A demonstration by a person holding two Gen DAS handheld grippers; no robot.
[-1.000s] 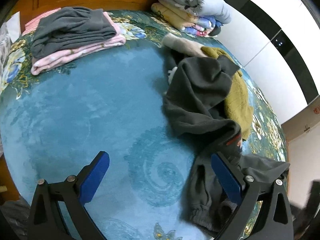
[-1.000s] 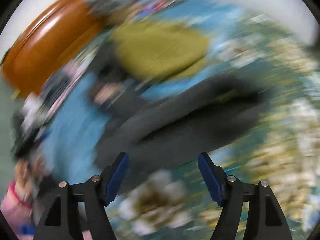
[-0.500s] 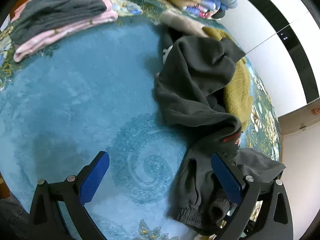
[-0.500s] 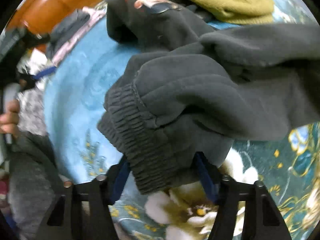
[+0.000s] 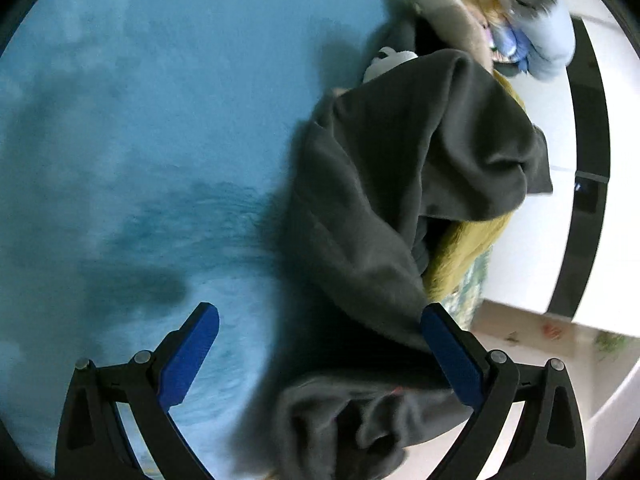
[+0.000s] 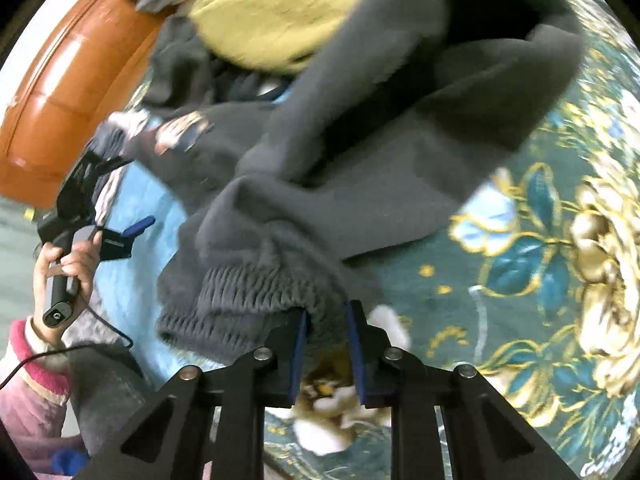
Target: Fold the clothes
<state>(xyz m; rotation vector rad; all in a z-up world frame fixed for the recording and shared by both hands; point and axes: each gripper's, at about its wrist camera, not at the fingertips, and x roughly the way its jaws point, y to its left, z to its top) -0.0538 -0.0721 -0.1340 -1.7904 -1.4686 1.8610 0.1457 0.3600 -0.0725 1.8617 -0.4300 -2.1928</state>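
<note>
Dark grey sweatpants [image 6: 360,152] lie crumpled on a blue floral bedspread [image 6: 540,280]. My right gripper [image 6: 326,320] is shut on their ribbed cuff [image 6: 248,304] at the near edge. In the left wrist view the same grey pants [image 5: 380,208] sprawl across the blue cover [image 5: 140,140], and my left gripper [image 5: 320,348] is open with the cloth lying between and under its blue fingers, the right finger [image 5: 448,352] over the fabric. The left gripper also shows in the right wrist view [image 6: 104,232], held in a hand.
An olive-green garment [image 6: 280,12] lies under and behind the pants, also visible in the left wrist view [image 5: 464,256]. A stack of folded clothes [image 5: 532,12] sits at the far corner. An orange wooden bed frame [image 6: 68,92] borders the bed. White floor [image 5: 532,240] lies beyond the edge.
My right gripper has closed on the pants cuff, which was loose between its jaws before. My left gripper has moved forward and closer over the pants.
</note>
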